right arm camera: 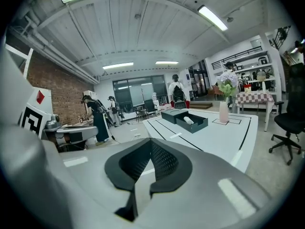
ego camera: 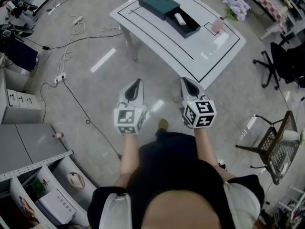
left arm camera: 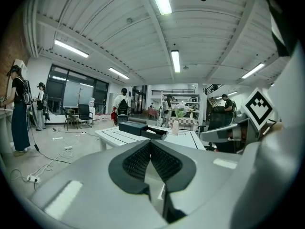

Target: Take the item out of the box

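Closest to me, the person holds both tools out at waist height over bare floor (ego camera: 95, 80). The left gripper (ego camera: 137, 81) has its ribbed pads pressed together with nothing between them. The right gripper (ego camera: 184, 79) is the same, jaws fully together and empty.

Beyond them, across a stretch of open floor, stands a low white table (ego camera: 209, 46) marked with black lines. On its far half lies the dark box (ego camera: 160, 4), its inner tray slid out toward the right. The item (ego camera: 179, 19) rests in that tray: a small white piece with rounded ends, lying flat along the tray's length. A pale vase (ego camera: 218, 25) stands just beyond the tray's end.

The item looks light and smooth, I'd guess a hard shell, so it may roll or slip out of a loose pinch. The best hold seems to be across its short width at the middle, coming down from above, since the tray walls sit close on both sides.

It lies well apart from both grippers, straight ahead and roughly in line with the right one. Neither tool is over the table yet, and both would need to open before reaching in.
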The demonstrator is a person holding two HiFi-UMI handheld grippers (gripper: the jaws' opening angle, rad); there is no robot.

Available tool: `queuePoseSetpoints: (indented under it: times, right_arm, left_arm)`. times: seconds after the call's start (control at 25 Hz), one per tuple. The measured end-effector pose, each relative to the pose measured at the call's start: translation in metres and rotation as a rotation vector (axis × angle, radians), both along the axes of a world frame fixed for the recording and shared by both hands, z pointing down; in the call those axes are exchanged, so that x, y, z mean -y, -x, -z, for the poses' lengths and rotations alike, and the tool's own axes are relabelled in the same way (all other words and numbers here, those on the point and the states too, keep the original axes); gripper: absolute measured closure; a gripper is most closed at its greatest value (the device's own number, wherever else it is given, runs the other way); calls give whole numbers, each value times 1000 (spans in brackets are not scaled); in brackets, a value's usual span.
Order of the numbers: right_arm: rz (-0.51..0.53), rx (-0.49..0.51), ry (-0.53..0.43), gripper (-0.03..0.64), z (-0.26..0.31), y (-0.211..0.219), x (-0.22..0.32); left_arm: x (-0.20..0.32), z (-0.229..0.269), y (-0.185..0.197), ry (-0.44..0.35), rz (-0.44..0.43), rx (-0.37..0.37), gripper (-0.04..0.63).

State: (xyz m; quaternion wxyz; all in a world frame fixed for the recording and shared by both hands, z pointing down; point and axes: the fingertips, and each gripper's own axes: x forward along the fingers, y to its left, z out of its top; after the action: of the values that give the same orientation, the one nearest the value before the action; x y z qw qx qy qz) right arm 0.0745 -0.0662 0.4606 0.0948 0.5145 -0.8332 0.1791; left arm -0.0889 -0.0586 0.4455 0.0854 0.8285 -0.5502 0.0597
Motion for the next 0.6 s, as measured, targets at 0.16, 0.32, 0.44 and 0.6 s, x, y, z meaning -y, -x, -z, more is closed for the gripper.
queuePoseSetpoints:
  times: [0.16, 0.32, 0.44, 0.6]
  right_arm:
    - [22, -1, -2, 615, -4, 3, 14]
    - [30, 5, 5, 615, -7, 1, 21]
    - [26, 12, 9, 615, -8, -1, 27]
    - [28, 22, 12, 615, -9, 0, 31]
  left_arm:
    - [14, -3, 1, -5, 17, 2, 586]
    - [22, -3, 1, -13, 44, 12, 586]
    - [24, -1, 0, -15, 49, 18, 586]
    - [25, 0, -3, -11, 47, 17, 586]
